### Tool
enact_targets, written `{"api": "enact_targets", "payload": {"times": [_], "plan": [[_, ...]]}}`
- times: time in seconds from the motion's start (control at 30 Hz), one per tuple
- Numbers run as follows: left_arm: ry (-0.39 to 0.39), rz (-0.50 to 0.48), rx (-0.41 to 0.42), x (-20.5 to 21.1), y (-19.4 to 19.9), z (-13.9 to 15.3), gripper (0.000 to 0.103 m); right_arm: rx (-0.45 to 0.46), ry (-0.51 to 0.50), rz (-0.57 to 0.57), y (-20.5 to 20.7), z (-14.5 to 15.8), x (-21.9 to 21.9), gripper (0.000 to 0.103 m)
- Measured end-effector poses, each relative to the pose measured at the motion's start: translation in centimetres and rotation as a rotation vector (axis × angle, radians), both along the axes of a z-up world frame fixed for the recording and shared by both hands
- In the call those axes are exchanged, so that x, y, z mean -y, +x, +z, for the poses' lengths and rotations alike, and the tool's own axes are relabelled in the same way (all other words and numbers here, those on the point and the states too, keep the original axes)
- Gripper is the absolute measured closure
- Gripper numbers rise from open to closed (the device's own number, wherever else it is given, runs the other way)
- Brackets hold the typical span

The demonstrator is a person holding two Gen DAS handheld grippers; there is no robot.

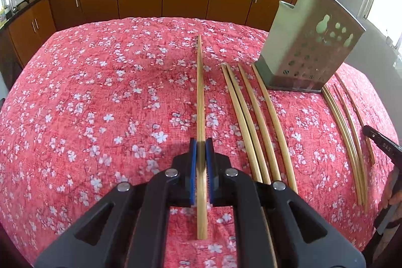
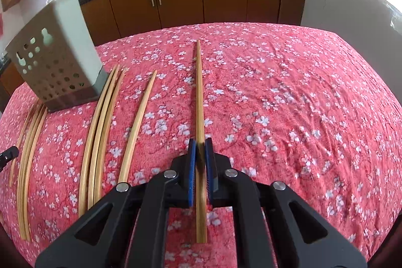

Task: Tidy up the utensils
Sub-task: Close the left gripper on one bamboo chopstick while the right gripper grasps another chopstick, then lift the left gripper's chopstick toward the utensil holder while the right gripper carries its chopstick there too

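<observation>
Nearest the left wrist lens, the left gripper (image 1: 200,150) has its blue pads (image 1: 192,167) pressed on a chopstick (image 1: 200,97) that points to 12 o'clock over the floral cloth (image 1: 100,97). At 2 o'clock four loose sticks (image 1: 253,122) lie side by side, just beside the holder (image 1: 309,52), a perforated metal box standing upright on the cloth. More sticks (image 1: 344,127) lie at 3 o'clock.

On the right wrist view, the right gripper (image 2: 200,150) likewise clamps a second chopstick (image 2: 199,97) aimed at 12 o'clock. Here the holder (image 2: 55,62) stands at 10 o'clock, with spare sticks (image 2: 103,127) lying at 9 o'clock beside it.
</observation>
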State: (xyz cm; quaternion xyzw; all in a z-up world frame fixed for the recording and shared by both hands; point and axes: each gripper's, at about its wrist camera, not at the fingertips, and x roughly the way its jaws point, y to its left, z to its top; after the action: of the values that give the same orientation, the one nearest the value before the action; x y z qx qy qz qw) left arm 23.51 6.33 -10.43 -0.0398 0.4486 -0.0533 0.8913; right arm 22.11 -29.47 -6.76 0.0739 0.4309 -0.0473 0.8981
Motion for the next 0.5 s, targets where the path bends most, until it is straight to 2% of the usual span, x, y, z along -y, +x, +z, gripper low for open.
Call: {"api": "enact_targets", "payload": {"times": [0.5], "plan": [[0.032,-0.002,0.03,-0.3,-2.6,0.3,0.093,0.006,0.011,0.004,-3.0,-0.1,-0.3,0.094]]}}
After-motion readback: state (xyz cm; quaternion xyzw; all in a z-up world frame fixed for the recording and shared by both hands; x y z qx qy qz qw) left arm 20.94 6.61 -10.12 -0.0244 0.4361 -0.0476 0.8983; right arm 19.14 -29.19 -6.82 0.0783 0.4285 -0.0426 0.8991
